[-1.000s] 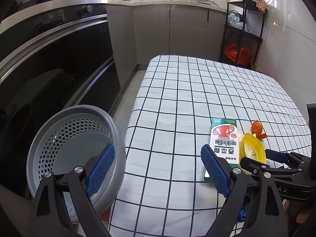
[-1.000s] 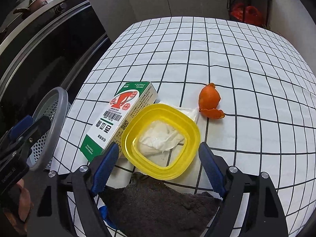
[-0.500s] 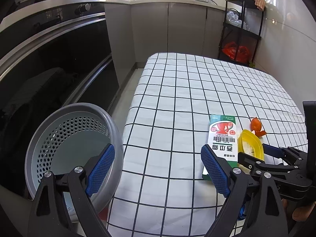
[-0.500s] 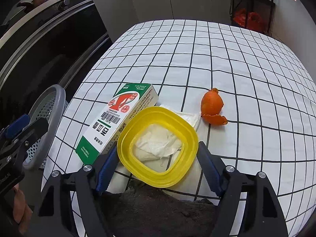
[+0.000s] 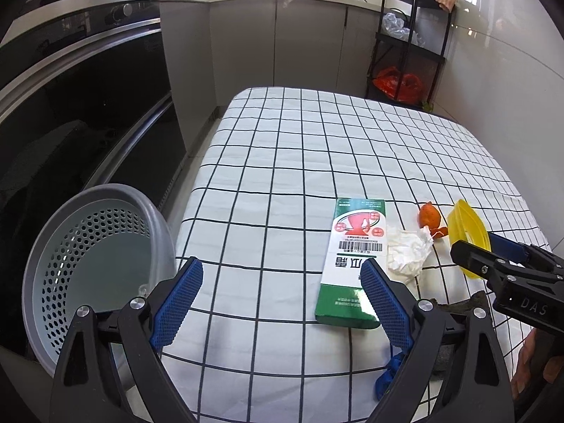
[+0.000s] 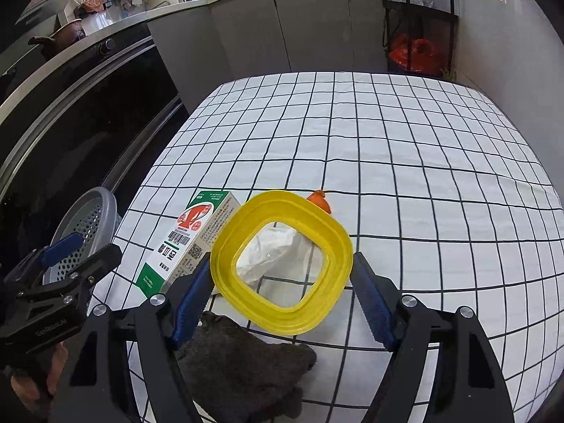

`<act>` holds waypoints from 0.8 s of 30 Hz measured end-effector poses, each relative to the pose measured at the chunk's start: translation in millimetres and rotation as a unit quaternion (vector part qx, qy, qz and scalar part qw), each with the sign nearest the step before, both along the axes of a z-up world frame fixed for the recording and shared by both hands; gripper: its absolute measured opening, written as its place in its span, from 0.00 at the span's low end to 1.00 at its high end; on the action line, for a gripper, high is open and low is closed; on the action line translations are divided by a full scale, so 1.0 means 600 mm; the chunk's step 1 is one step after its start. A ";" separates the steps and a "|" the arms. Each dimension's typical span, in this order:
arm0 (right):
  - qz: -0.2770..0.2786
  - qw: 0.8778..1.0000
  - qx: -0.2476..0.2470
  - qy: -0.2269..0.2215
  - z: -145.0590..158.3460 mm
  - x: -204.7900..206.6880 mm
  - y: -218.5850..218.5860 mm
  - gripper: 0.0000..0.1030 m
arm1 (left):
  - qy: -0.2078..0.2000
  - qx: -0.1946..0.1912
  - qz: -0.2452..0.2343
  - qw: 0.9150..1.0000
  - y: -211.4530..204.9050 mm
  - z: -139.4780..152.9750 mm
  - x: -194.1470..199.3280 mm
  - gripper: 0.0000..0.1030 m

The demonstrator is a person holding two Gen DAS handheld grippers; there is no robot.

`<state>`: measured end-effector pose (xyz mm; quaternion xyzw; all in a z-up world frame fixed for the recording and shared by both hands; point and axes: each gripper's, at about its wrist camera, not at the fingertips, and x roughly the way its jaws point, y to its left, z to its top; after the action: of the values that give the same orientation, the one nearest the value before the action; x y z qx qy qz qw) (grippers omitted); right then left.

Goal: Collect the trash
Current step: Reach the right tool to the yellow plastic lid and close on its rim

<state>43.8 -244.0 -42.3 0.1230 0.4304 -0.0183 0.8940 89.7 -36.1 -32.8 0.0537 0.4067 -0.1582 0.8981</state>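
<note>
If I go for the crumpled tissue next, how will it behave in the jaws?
The tissue looks crumpled and thin, so it is probably very light and floppy, and should squash flat under the pads. It lies against the carton, so a wide grab might nudge the carton too. Loose corners may trail.

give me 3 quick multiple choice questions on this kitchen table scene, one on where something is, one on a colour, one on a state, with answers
1. Where is the grey basket?
A. on the table's middle
B. beyond the table's left edge
C. on the black shelf

2. What colour is the peel?
A. orange
B. purple
C. blue

3. What are the right tongs doing?
A. resting empty on the cloth
B. gripping the carton
C. holding the yellow container tilted above the table

Answers:
1 B, it sits off the checked cloth, lower left.
2 A, it is plainly orange beside the tissue.
3 C, both pads press its sides, with the tissue seen through its clear bottom.
</note>
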 end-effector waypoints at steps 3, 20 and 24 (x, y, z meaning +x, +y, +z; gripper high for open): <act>-0.007 1.000 -0.001 -0.007 0.009 -0.011 -0.014 0.71 | 0.013 -0.003 -0.008 1.000 -0.018 -0.013 0.008 0.86; -0.020 1.000 -0.005 -0.006 0.010 -0.039 -0.053 0.71 | 0.060 -0.008 -0.026 0.998 -0.081 -0.061 0.058 0.87; -0.022 1.000 -0.007 -0.006 0.009 -0.043 -0.049 0.71 | 0.067 -0.012 -0.030 0.997 -0.085 -0.069 0.065 0.87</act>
<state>18.3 -273.5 -37.0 0.1257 0.4219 -0.0400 0.8970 128.9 -86.8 -74.0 0.0447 0.4626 -0.1931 0.8641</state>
